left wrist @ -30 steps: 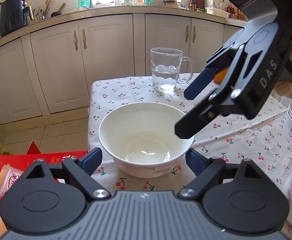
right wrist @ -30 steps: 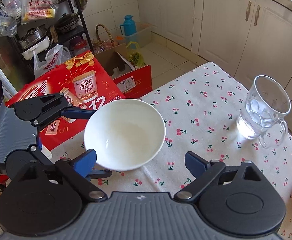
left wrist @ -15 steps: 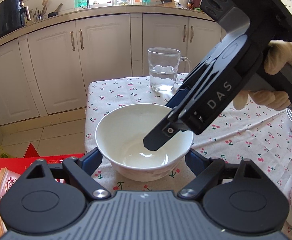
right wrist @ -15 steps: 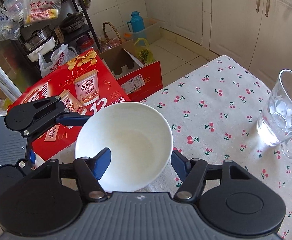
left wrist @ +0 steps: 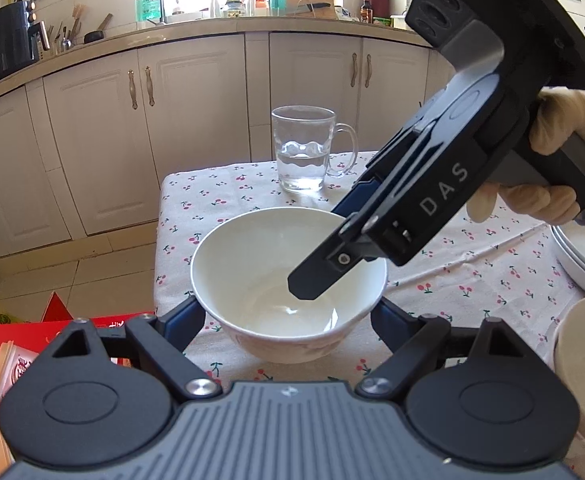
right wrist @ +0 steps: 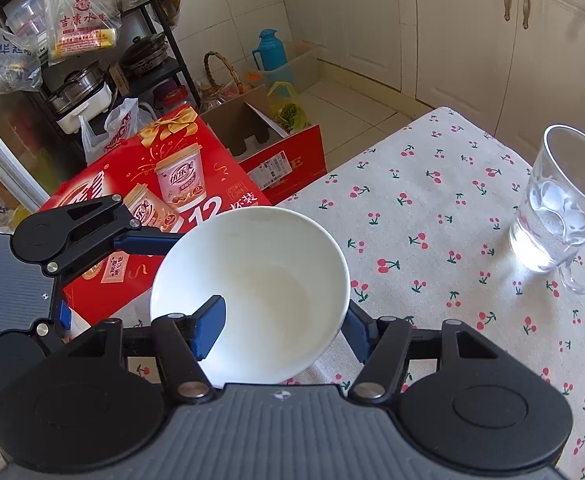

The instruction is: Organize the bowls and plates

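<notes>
**Right hand-held gripper closed on the rim of a white bowl**

The right hand-held gripper point(right wrist: 280, 330) had just been closing, with the wall of a white bowl point(right wrist: 252, 288) between its jaws: one blue pad sat inside the bowl, the other against its outer wall, pinching the rim on the side nearest the person's gloved hand point(left wrist: 548, 168). The left hand-held gripper point(left wrist: 288, 318) stood wide, its jaws on either side of the bowl's lower wall; whether its pads touched could not be told.

The bowl stood near a corner of the table point(right wrist: 432, 216), which was covered in a cherry-print cloth. It looked like glazed ceramic: stiff, smooth, likely slippery and breakable, with some weight. A one-sided rim pinch would probably let it tilt, so holding both sides seemed safer.

A glass mug point(left wrist: 302, 148) with a little water stood near the far edge of the table. A stack of white plates point(left wrist: 584, 256) showed at the right edge.

The gripper body read "DAS". On the floor beside the table, a red carton point(right wrist: 164, 184) showed a large "12" beside Chinese writing.
</notes>
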The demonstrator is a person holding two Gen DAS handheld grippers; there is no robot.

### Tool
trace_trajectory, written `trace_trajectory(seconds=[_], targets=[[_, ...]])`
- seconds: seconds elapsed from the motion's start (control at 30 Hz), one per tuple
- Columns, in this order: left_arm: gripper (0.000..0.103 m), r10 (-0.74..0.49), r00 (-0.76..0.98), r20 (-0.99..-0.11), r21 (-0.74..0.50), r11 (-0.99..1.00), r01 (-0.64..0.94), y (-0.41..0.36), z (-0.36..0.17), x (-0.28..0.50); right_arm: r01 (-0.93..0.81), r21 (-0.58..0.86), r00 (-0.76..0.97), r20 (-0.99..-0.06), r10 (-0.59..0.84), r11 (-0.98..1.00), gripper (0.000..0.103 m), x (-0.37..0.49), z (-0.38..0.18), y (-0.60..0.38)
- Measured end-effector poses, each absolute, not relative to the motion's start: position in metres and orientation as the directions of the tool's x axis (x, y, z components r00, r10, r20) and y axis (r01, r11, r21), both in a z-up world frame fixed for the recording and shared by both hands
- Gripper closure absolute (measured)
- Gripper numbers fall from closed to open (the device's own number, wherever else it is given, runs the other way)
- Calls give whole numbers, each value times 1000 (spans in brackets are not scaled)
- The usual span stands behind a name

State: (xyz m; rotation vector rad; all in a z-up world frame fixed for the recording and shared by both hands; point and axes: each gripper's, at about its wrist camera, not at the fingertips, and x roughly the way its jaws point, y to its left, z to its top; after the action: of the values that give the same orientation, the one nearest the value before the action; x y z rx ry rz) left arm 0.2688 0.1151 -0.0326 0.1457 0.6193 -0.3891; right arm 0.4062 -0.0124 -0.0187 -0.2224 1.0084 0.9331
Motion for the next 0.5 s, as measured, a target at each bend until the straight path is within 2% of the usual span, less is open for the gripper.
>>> trace_trajectory(seconds=[0.5], targets=[[14,-394,762,-514,40,876,480,74,24,189,-754,169,316,-754,576,635,34,315,48,-72]])
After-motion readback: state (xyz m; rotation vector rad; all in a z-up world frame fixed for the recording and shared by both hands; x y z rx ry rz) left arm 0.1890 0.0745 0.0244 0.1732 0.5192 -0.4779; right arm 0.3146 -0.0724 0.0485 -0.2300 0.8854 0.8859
